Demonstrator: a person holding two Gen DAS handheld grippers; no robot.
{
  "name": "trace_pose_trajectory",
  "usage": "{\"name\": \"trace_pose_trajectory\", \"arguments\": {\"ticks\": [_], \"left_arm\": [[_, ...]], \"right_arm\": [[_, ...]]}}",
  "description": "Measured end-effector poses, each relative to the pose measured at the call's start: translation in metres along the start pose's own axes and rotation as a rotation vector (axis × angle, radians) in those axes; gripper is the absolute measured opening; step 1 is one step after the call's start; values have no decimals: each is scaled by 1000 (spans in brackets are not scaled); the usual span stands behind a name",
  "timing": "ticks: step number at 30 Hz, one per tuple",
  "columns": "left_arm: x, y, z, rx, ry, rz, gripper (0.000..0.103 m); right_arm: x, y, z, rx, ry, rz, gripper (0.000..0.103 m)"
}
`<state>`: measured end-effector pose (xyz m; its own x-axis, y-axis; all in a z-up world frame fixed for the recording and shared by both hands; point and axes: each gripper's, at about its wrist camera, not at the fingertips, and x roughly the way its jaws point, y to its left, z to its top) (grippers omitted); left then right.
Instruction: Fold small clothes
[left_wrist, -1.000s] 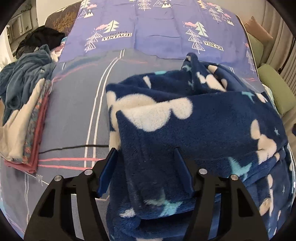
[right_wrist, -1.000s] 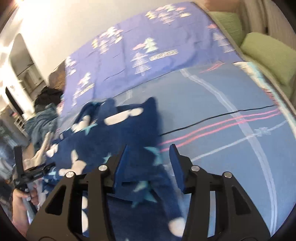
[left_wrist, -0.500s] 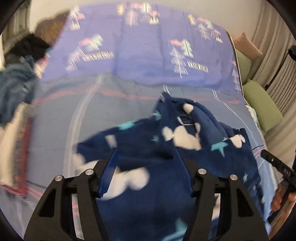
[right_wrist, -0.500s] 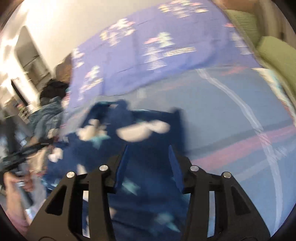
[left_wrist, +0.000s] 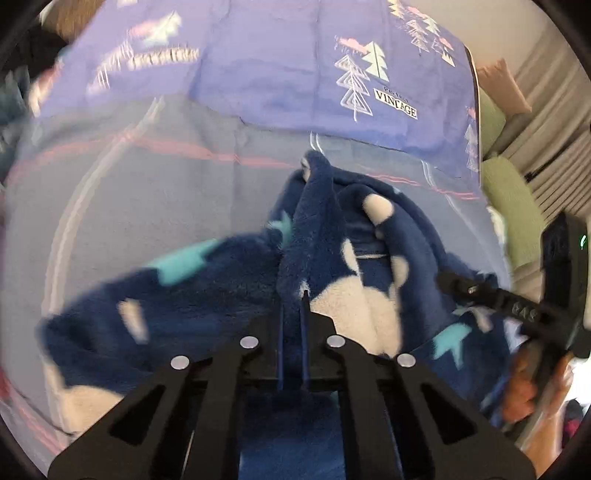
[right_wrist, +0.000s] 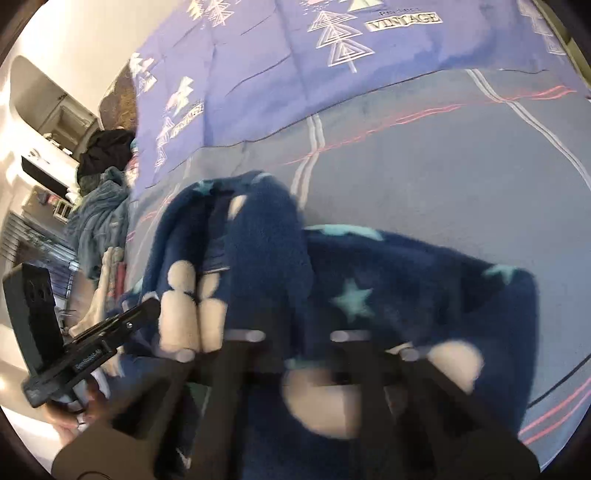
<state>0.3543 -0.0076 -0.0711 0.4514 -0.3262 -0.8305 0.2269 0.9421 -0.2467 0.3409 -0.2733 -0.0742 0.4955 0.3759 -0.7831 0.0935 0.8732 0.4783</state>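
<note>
Left wrist: left gripper (left_wrist: 291, 299) jaws pinch fleece garment (left_wrist: 221, 288).

bed sheet (right_wrist: 424, 177): grey-blue, crossed by white and pink stripes.
quilt (left_wrist: 277, 62): purple, printed with trees and the word VINTAGE, laid across the far part of the bed.
cushions (left_wrist: 513, 206): green, seen at the bed's right edge.
clothes heap (right_wrist: 99, 206): grey-blue and black pieces, piled at the bed's left edge.
curtain (left_wrist: 554, 122): pale, pleated, at the far right.
</note>
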Motion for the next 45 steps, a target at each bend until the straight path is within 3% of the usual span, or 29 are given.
{"name": "trace_pose_trajectory", "arguments": {"ticks": [2, 4, 6, 10, 12, 14, 16, 17, 18, 19, 20, 23, 25, 28, 29, 30, 31, 32, 35, 38, 39, 42, 44, 45], "left_arm": [[1, 12, -7, 3, 12, 16, 7], [13, 25, -13, -20, 41, -8, 7], [13, 20, -16, 8, 15, 20, 7], [2, 2, -12, 91, -4, 108, 11], [-11, -3, -8, 112, -34, 131, 11], [-24, -6, -1, 121, -82, 143, 11], [-33, -7, 10, 100, -110, 108, 11], [-32, -8, 18, 85, -111, 93, 14], [-27, -8, 28, 66, -99, 68, 20], [-20, -7, 36, 55, -76, 40, 39], [-13, -5, 44, 38, -56, 18, 47], [12, 0, 61, -36, -19, -33, 55], [37, 6, 73, -116, 65, -129, 55], [60, 16, 82, -232, 105, -204, 55], [67, 22, 84, -285, 117, -269, 46], [73, 23, 83, -308, 130, -310, 32], [78, 24, 82, -325, 159, -339, 10], [83, 27, 79, -352, 194, -366, 10], [90, 47, 68, -473, 248, -544, 9], [88, 79, 54, -635, 272, -740, 8], [86, 87, 49, -649, 273, -764, 8], [88, 94, 36, -636, 313, -781, 8], [87, 90, 36, -615, 303, -757, 8], [85, 87, 38, -603, 289, -737, 8]], "right_arm": [[-12, -5, -5, -16, -73, -38, 6], [4, -13, -10, -42, -26, -108, 7], [7, -17, -17, -42, -38, -90, 7], [-7, -7, -16, -69, -52, -111, 27], [-23, 1, -14, -104, -120, -153, 29], [-33, 12, -7, -126, -165, -139, 29], [-36, 13, 5, -111, -164, -103, 29], [-30, 18, 15, -98, -142, -78, 36], [-24, 20, 20, -95, -118, -63, 45], [-15, 22, 28, -90, -84, -43, 59], [-8, 22, 34, -80, -68, -31, 61], [14, 20, 49, -31, -20, 4, 66], [32, 12, 58, 34, 17, 49, 67], [56, 4, 66, 110, 63, 120, 67], [60, 4, 68, 117, 70, 142, 68], [64, 7, 70, 113, 79, 159, 67], [69, 10, 72, 99, 96, 170, 39], [70, 12, 73, 90, 107, 170, 7], [75, -7, 74, 247, 150, 259, 6], [79, -51, 66, 495, 178, 438, 5], [82, -65, 60, 552, 197, 490, 5], [85, -76, 51, 561, 240, 580, 5], [80, -73, 51, 529, 228, 546, 8], [75, -65, 53, 482, 216, 481, 11]]}}
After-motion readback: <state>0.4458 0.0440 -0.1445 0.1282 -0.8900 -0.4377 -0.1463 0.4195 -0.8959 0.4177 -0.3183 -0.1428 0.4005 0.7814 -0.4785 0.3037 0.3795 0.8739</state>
